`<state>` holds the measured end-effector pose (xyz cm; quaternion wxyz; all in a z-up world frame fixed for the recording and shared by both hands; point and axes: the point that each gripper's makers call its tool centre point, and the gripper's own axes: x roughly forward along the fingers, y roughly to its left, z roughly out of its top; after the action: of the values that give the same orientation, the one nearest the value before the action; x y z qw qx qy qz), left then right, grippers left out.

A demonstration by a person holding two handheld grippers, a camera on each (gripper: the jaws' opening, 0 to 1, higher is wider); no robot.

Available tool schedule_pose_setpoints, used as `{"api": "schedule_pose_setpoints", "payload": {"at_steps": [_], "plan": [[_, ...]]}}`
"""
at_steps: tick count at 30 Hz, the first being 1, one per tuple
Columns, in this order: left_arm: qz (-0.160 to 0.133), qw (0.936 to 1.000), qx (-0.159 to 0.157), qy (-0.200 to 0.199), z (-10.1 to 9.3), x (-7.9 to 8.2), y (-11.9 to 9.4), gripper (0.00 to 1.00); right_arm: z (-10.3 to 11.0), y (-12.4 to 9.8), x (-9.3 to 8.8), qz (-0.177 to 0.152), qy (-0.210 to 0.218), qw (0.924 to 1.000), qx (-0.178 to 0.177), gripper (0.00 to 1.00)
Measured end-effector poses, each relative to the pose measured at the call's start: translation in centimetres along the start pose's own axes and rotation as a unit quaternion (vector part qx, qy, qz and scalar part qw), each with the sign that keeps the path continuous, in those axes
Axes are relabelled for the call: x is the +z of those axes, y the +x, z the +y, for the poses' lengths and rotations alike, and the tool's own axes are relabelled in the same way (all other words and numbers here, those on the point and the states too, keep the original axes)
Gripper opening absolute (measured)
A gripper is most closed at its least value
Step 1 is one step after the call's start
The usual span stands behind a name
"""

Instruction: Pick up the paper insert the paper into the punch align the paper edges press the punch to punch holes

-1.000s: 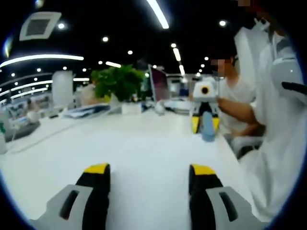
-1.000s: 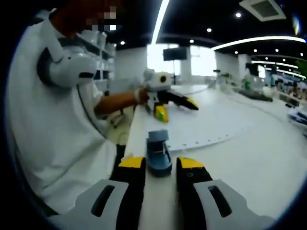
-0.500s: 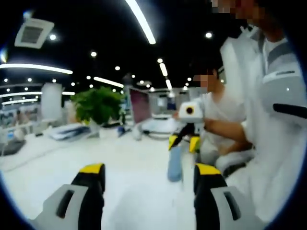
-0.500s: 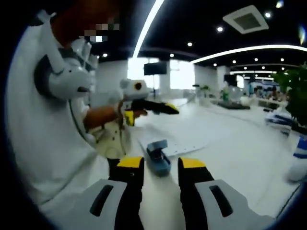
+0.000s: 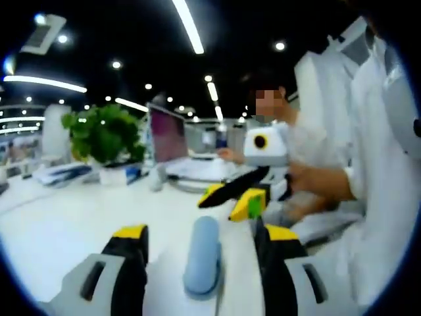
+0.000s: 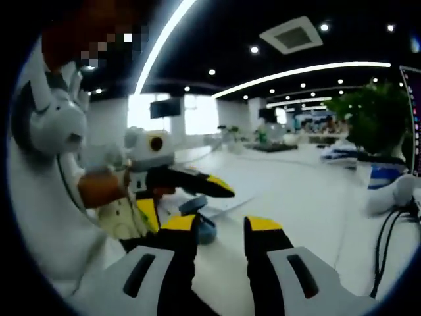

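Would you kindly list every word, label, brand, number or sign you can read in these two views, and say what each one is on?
None can be read in either view.
Blue hole punch: no marking legible on its body.
Monitor behind the plant: screen glows pinkish, contents too blurred to read.
Blue-striped item on the table: any print too blurred to read.
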<state>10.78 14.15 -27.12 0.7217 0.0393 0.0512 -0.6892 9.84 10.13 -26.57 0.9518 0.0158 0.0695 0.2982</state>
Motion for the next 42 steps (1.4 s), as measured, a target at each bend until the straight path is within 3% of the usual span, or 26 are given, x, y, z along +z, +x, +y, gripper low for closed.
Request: {"api": "schedule_pose_setpoints", "payload": {"at_steps": [1,4,9,12,14,18,30,42], "plan": [[0.006,1.0,-0.001,0.003,-0.2,-0.2,-0.1,0.67,-0.8,0.0,0.1,-0.003,-0.003,0.9991,-0.042,0.31],[0.009,0.9999,-0.002,-0.004,-0.2,-0.5,0.3,0.63,-1.6,0.0,-0.2,-0.002,-0.011,0.9945,-0.104,0.31],[0.022,0.9997,-0.005,0.001,-0.4,-1.1,0.7,0.63,-2.1,0.5,-1.5,0.023,-0.029,0.9891,-0.143,0.31],[0.027,0.9996,-0.006,0.005,-0.5,-1.3,0.8,0.62,-2.0,1.1,-2.3,0.035,-0.024,0.989,-0.142,0.31],[0.028,0.9996,-0.005,0.005,-0.4,-1.3,0.9,0.61,-1.6,1.5,-2.8,0.053,-0.055,0.9879,-0.135,0.31],[0.035,0.9993,-0.009,0.009,-0.6,-1.7,1.1,0.57,-0.7,2.1,-3.0,0.052,-0.051,0.99,-0.121,0.28],[0.047,0.9988,0.005,0.016,0.1,-2.3,1.5,0.39,-1.4,1.5,-3.2,0.046,-0.028,0.9905,-0.126,0.3],[0.049,0.9985,0.006,0.024,0.3,-2.5,1.6,0.28,-1.4,0.6,0.2,-0.013,0.033,0.9917,-0.124,0.24]]}}
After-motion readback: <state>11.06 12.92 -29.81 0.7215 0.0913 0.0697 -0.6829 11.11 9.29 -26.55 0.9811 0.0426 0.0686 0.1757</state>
